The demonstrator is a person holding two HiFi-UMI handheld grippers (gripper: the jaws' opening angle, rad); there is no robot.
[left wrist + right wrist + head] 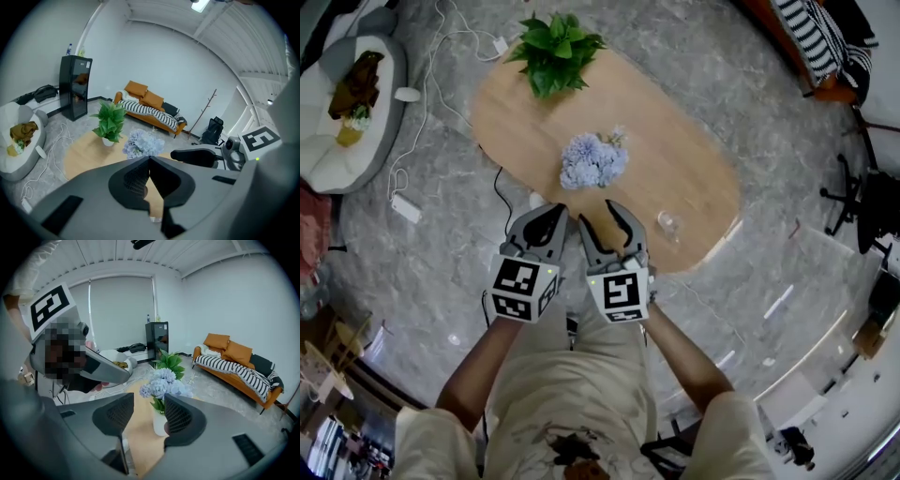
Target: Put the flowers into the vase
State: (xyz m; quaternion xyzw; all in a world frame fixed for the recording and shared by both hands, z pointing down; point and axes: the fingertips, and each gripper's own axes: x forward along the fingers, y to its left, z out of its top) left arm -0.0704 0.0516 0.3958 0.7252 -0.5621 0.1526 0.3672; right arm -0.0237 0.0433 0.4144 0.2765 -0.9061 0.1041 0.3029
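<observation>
The person is wearing light tan clothes. The shirt (581, 412) is showing short sleeves (420, 439) and a dark picture (572, 450) on the front.

The left tool (555, 212) and the right tool (600, 216) are both looking grey and smooth. Each one is showing two thick fingers with dark bumpy pads (180, 417) on the inside.

A white box with black square marks is sitting on the back of each tool, the left cube (523, 289) and the right cube (621, 292). A tiny green light (592, 279) is glowing by the right cube.
</observation>
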